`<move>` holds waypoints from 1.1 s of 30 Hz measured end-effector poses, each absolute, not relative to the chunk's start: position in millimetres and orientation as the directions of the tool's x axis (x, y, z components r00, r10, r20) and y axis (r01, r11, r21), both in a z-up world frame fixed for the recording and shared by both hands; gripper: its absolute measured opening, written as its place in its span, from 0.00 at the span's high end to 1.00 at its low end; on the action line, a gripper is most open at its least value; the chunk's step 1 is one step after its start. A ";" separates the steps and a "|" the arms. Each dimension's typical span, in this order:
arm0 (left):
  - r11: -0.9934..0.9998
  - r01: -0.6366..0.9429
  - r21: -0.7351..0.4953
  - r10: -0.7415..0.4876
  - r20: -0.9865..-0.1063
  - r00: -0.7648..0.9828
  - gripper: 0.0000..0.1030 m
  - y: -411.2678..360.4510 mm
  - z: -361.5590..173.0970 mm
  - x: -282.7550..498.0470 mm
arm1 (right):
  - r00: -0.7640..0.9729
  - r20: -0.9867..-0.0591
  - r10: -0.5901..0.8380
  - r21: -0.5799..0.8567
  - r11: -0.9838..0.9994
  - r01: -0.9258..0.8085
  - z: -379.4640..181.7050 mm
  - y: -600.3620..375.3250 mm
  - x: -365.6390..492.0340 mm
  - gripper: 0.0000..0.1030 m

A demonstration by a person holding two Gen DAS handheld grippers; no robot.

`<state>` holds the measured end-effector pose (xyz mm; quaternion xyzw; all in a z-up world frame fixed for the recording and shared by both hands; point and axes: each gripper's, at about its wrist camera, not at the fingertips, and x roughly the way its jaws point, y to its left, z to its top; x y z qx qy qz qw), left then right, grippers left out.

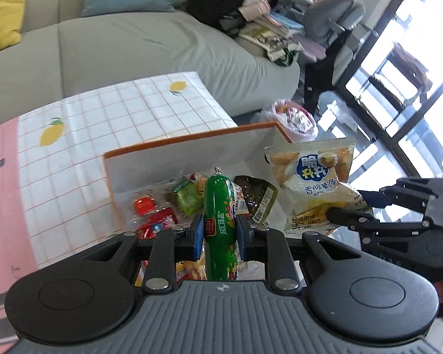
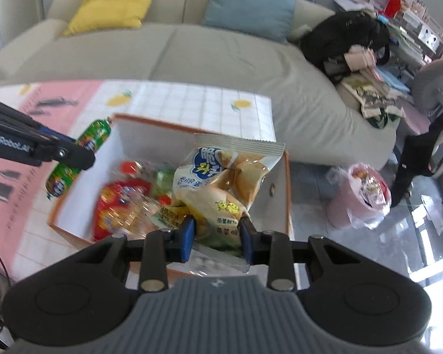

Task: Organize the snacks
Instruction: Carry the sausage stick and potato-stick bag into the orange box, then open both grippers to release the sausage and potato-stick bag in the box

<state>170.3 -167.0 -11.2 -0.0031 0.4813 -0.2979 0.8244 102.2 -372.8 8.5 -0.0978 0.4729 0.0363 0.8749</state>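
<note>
Left claw clamped tight on the green sausage, up above the snack box. Right claw clamped on the yellow chip bag, over that same box.

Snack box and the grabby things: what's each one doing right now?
Left gripper: shut on the green sausage, held up.
Right gripper: shut on the chip bag, held up.
Snack box: open-topped, with wrapped snacks inside.
Pink bin: bagged, full.
</note>
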 end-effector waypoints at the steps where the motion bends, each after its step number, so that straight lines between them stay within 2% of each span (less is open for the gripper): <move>1: 0.818 0.494 -0.293 -0.495 -0.797 0.348 0.76 -171.5 -17.1 173.9 | 0.534 -0.845 -0.035 -0.142 0.977 -0.159 3.8 -376.9 106.1 0.70; 10: 0.797 0.523 -0.304 -0.481 -0.842 0.244 0.76 -193.2 -59.7 193.1 | 0.380 -0.923 -0.059 -0.150 0.965 -0.215 -36.9 -390.6 140.8 0.70; 15: 0.774 0.518 -0.364 -0.516 -0.837 0.183 0.76 -208.8 -74.5 200.4 | 0.293 -0.949 -0.115 -0.195 0.945 -0.262 -59.6 -392.3 155.8 0.70; 20: 0.751 0.523 -0.403 -0.535 -0.836 0.125 0.76 -233.3 -86.7 201.6 | 0.200 -0.976 -0.091 -0.145 0.951 -0.273 -76.4 -401.2 165.0 0.70; 29: 0.780 0.531 -0.331 -0.439 -0.894 0.089 0.76 -264.8 -111.7 201.8 | 0.168 -0.982 -0.083 -0.133 0.941 -0.310 -88.5 -403.5 165.1 0.70; 33: 0.784 0.524 -0.334 -0.431 -0.900 0.071 0.76 -266.3 -119.8 201.0 | 0.162 -0.984 -0.070 -0.117 0.946 -0.303 -91.9 -409.3 168.5 0.70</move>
